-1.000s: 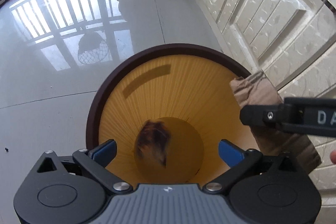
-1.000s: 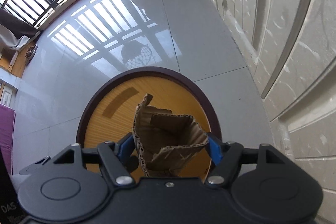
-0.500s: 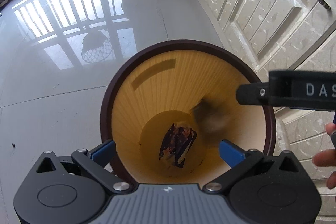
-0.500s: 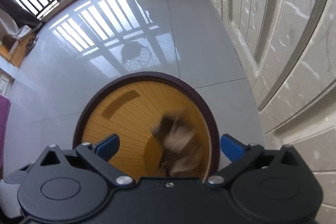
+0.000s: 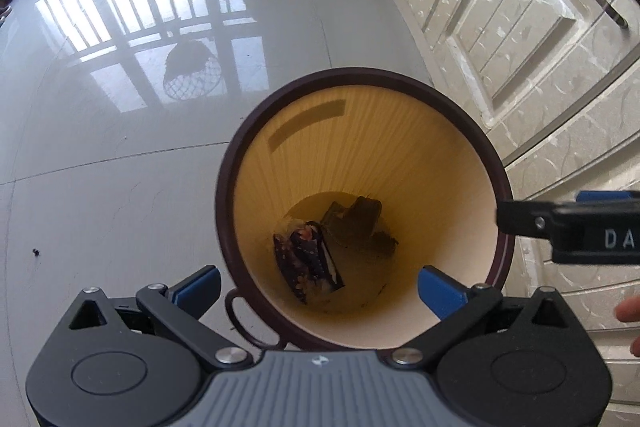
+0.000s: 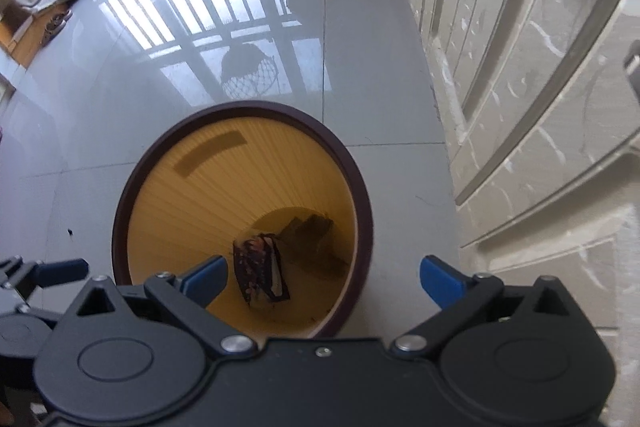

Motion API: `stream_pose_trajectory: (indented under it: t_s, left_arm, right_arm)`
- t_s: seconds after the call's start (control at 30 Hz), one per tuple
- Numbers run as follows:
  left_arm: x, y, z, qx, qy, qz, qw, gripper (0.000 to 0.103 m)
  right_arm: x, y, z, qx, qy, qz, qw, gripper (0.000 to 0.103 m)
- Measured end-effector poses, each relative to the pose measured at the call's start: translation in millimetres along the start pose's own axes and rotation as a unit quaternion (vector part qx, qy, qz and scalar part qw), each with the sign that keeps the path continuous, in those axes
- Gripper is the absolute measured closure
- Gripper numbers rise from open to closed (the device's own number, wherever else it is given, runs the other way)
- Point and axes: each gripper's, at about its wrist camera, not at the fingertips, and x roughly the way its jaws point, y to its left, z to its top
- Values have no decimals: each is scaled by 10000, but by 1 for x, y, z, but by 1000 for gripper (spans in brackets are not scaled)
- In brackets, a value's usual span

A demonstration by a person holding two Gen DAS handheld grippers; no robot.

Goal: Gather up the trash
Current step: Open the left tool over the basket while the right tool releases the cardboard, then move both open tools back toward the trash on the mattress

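hovering: both grippers above the bin [image 5: 496,163]
left gripper [image 5: 318,285]: released, empty
right gripper [image 6: 322,277]: released, empty
cardboard piece [image 5: 356,223]: bin bottom
dark wrapper [image 5: 308,263]: touching cardboard
bin: on floor [image 5: 120,155]

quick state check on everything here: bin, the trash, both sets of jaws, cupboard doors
bin: upright on the floor, no lid
cardboard: lying at the bin's bottom
dark wrapper: at the bottom, beside the cardboard
left gripper: jaws open, empty
right gripper: jaws open, empty
cupboard doors: closed
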Motion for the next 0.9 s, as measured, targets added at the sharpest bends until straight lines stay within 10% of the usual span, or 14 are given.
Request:
stream_pose_trajectory:
  t_s: [0.9]
  left_arm:
    - [-98,15,-22,-514,-328,353,9975,0]
  right_arm:
    - [-103,17,-27,-661,-314,-209,9971,0]
